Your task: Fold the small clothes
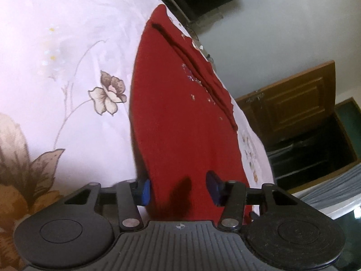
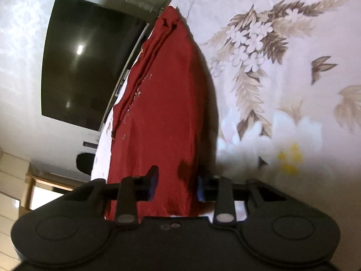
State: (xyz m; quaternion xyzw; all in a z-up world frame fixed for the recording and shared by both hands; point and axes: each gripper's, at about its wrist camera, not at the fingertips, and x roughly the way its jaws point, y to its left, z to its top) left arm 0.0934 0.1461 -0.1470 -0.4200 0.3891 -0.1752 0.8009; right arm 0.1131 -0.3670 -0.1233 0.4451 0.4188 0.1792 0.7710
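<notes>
A small red garment with sparkly decoration lies partly folded on a floral bedsheet. My left gripper is open, its blue-padded fingers straddling the near end of the cloth, which passes between them. In the right wrist view the same red garment stretches away from me. My right gripper is also open, with the cloth's near end between its fingers. Neither gripper visibly pinches the fabric.
The bedsheet carries brown flower and leaf prints. A dark television hangs on the wall beyond the bed edge. A wooden door and a dark opening stand past the bed's far side.
</notes>
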